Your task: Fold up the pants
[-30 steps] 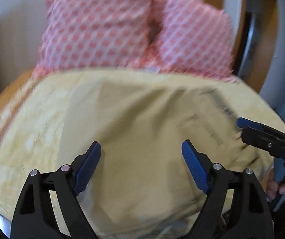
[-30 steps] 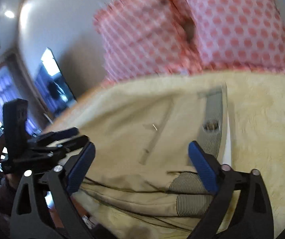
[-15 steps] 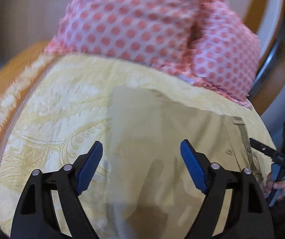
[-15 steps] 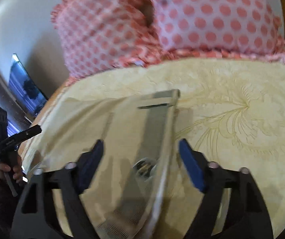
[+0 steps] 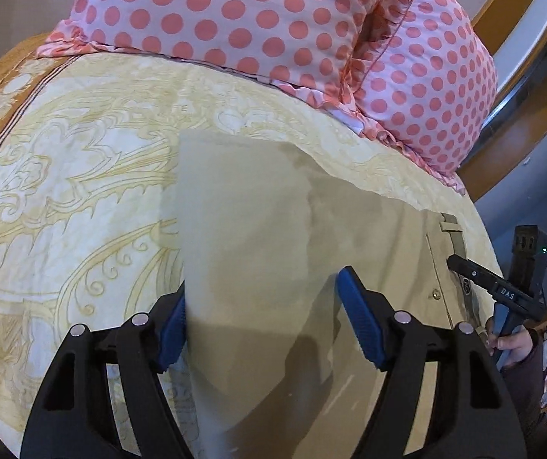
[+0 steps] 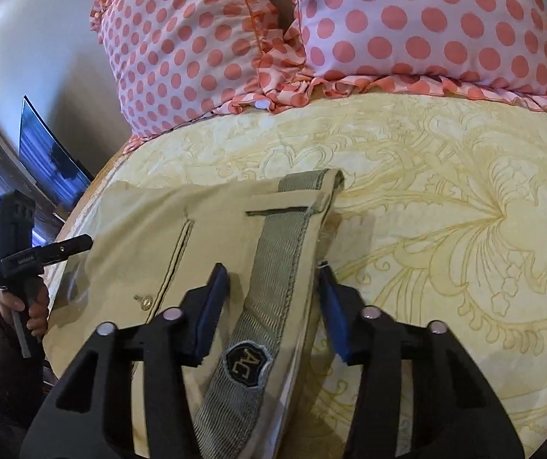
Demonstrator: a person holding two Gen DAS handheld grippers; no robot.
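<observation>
Beige pants [image 5: 258, 229] lie spread on a yellow patterned bedspread [image 5: 82, 176]. My left gripper [image 5: 262, 321] is open, its blue fingers straddling the leg end of the pants, the cloth passing between them. In the right wrist view the waistband with a grey-green belt [image 6: 273, 267] and a badge runs between the blue fingers of my right gripper [image 6: 273, 306], which is open around the waist edge of the pants [image 6: 151, 229]. The right gripper also shows at the far right of the left wrist view [image 5: 464, 264], and the left gripper shows at the left of the right wrist view [image 6: 78, 244].
Two pink pillows with coral dots [image 5: 273, 19] [image 6: 311, 30] lean at the head of the bed. A wooden frame [image 5: 510, 76] stands at the right. A dark screen [image 6: 47, 153] hangs on the wall to the left. The bed edge is near the pants' left side [image 6: 74, 222].
Both grippers have come down and forward over the pants. The right gripper has narrowed around the waistband; the left now straddles the leg end. The pants lie flatter.
</observation>
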